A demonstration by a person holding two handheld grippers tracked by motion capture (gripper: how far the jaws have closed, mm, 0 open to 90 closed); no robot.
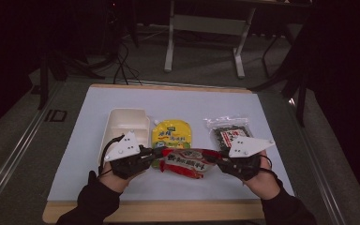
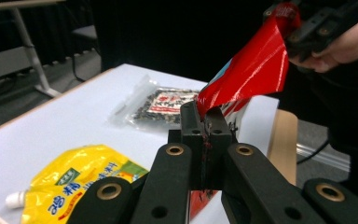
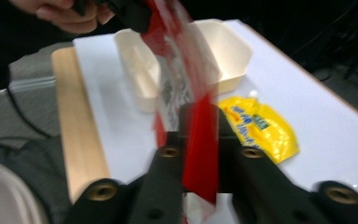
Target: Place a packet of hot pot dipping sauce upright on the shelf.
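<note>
Near the table's front edge, the left tongs [image 1: 155,152] and right tongs [image 1: 219,156] each clamp one end of the red packet [image 1: 186,161], holding it taut between them, likely to tear it open beside the tray [image 1: 122,123] and yellow pouch [image 1: 171,133].

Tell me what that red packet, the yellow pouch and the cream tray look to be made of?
The red packet looks like thin glossy plastic film: it creases and shines between both sets of jaws. The yellow pouch seems soft, shiny plastic too, with a white spout at one end. The cream tray looks stiff and matte, perhaps moulded pulp or foam; I cannot tell which.
</note>
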